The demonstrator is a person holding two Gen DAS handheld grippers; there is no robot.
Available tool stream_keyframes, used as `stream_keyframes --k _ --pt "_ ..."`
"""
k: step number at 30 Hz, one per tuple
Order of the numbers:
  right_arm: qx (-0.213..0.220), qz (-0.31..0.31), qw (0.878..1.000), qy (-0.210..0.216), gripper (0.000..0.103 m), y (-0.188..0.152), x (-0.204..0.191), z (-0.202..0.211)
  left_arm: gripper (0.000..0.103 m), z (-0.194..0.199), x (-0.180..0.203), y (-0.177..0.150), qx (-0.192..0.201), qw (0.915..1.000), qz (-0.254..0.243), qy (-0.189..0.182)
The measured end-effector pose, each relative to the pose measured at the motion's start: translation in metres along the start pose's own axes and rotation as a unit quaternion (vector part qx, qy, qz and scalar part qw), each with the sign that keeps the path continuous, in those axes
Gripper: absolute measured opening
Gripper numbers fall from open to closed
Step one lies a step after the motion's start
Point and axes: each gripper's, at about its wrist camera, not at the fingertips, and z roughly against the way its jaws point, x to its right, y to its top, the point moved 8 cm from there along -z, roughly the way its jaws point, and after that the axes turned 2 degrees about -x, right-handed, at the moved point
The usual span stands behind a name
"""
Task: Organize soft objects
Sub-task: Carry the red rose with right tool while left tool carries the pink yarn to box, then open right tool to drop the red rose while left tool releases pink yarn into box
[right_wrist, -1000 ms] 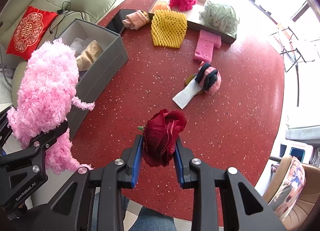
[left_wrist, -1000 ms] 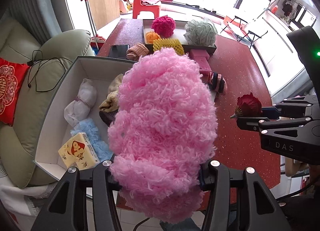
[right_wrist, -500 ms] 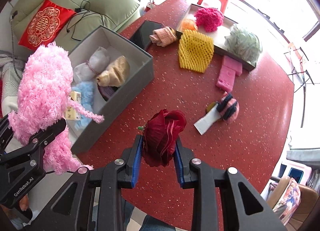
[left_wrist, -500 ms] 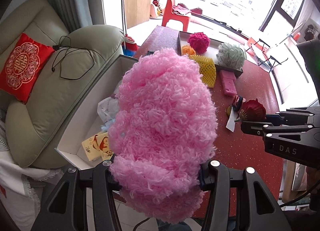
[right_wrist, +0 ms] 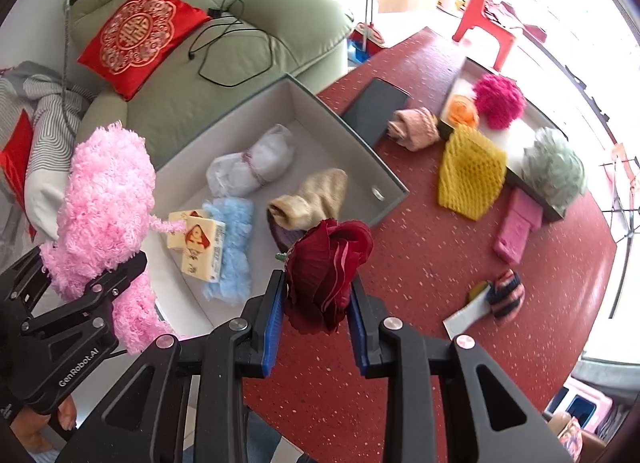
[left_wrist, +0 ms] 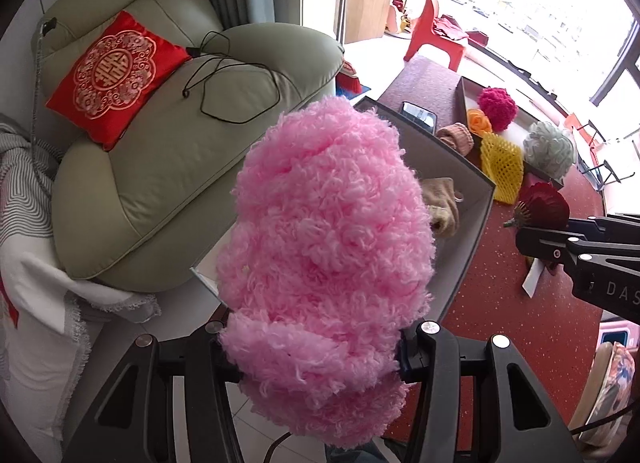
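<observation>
Though not yet lowered into the grey box [right_wrist: 356,131] at the left edge of the table [right_wrist: 420,263], gripped firmly for the carry: pink fluffy bundle [left_wrist: 328,231] squeezed in the part-spread left gripper [left_wrist: 316,347] by the box's near-left corner, dark red fabric rose [right_wrist: 328,263] pinched in the nearly closed right gripper [right_wrist: 316,319] just over the box's table-side wall. Probably kept high to clear the rim and the white bundle [right_wrist: 252,167], blue fluff [right_wrist: 232,247], tissue pack [right_wrist: 198,247] and beige sock [right_wrist: 312,199] lying inside

Both tools point steeply down, left tool [left_wrist: 316,347] and right tool [right_wrist: 316,303] each clamped.
</observation>
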Motion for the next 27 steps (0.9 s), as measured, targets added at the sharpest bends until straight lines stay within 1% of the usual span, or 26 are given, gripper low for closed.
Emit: stream_keyframes --k 6,12,27 --pt "-0.007 0.022 1.0 0.011 0.032 0.016 -0.024 -0.014 0.053 -0.015 -0.012 -0.006 -0.021 0.9996 0.016 0.011" --pt "-0.016 0.036 0.999 0.014 0.032 0.021 -0.037 -0.027 0.053 -0.028 -0.016 -0.013 -0.04 0.9988 0.024 0.013" --pt "-0.043 0.04 0.998 0.01 0.032 0.026 -0.042 -0.059 0.053 -0.059 -0.011 -0.014 -0.07 0.9972 0.02 0.017"
